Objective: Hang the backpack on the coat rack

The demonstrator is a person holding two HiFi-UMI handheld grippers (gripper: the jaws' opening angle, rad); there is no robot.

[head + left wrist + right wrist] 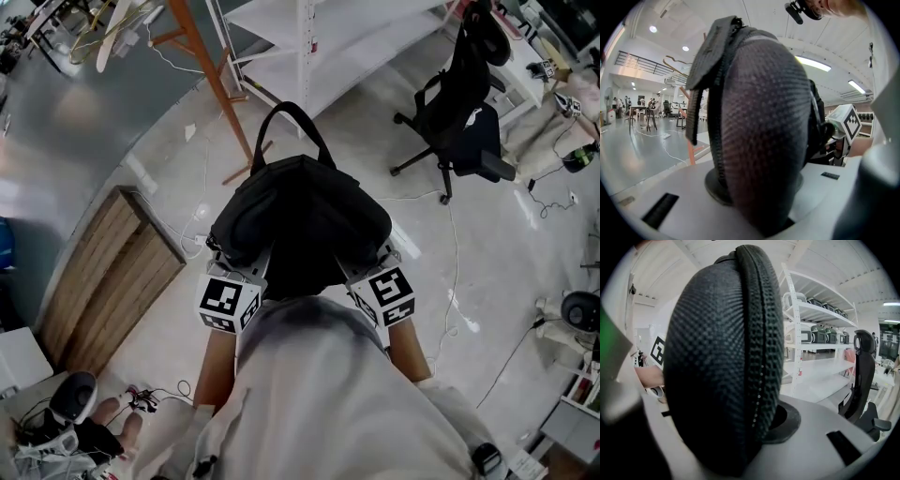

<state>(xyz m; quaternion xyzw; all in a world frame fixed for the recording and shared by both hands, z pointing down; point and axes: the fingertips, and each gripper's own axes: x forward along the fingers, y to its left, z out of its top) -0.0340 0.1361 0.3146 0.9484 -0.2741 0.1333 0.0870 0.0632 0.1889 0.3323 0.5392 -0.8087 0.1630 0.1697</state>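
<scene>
A black backpack (300, 220) hangs in the air in front of me, its top handle loop (295, 117) standing up. My left gripper (242, 267) is shut on the bag's left side and my right gripper (364, 269) is shut on its right side; the fingertips are hidden under the fabric. The left gripper view is filled by the mesh fabric of the backpack (759, 131) clamped in the left gripper (754, 197). The same goes for the backpack (722, 366) in the right gripper (740, 437). The orange wooden coat rack (211, 66) stands ahead, to the upper left; one leg of the rack (690, 150) shows past the bag.
White shelving (319, 37) stands ahead, with a black office chair (459, 122) to the right. A wooden board (112, 281) lies on the floor at left. Cables (450, 281) trail over the grey floor. The shelving (811, 333) and chair (862, 376) also show in the right gripper view.
</scene>
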